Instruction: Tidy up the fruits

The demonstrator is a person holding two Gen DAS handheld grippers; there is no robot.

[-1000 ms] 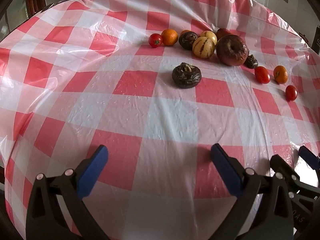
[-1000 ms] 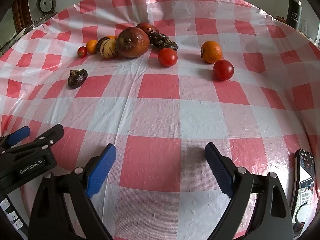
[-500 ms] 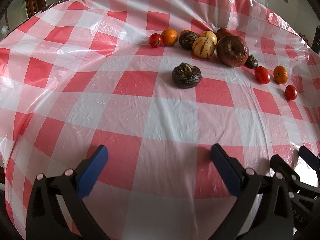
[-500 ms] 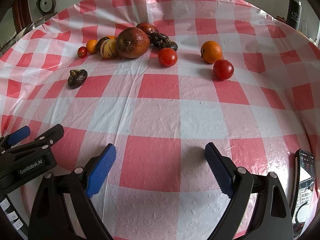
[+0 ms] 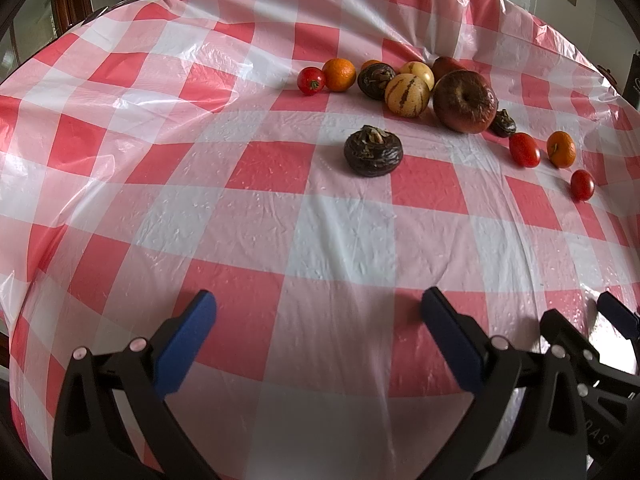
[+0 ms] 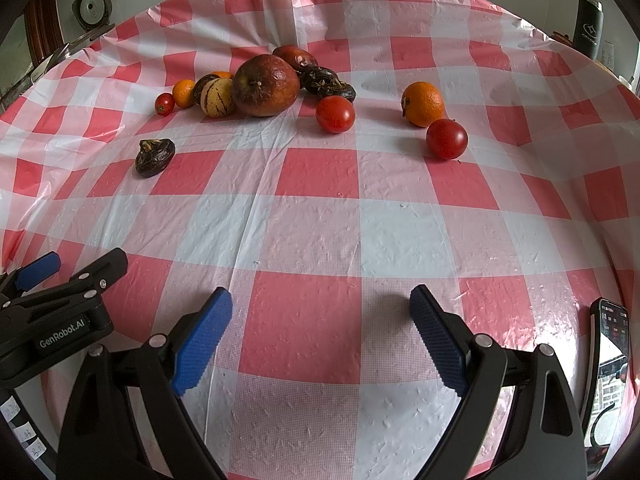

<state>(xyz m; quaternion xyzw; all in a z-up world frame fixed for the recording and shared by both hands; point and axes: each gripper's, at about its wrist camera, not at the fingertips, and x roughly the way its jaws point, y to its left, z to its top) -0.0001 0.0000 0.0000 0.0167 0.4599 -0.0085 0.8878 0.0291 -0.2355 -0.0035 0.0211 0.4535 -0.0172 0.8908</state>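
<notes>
Left gripper (image 5: 318, 312) with blue pads spread wide, empty, low over the near edge of the checked tablecloth (image 5: 340, 240). Right gripper (image 6: 320, 308) likewise spread apart, empty. Fruit sits at the far side: big brown apple (image 6: 265, 85) in a cluster with a striped melon (image 6: 217, 97), a small orange (image 6: 184, 93) and a cherry tomato (image 6: 164, 103). One dark shrivelled fruit (image 5: 373, 151) lies alone, nearer than the cluster. Right of the cluster, apart: two tomatoes (image 6: 335, 114), one orange (image 6: 423, 103). A phone (image 6: 608, 364) lies at the near right edge.

We see bare tablecloth (image 6: 320, 220) nearside of the big apple (image 6: 265, 85) | lone dark fruit (image 6: 154, 157) left-front | tomatoes (image 6: 335, 114) right.
</notes>
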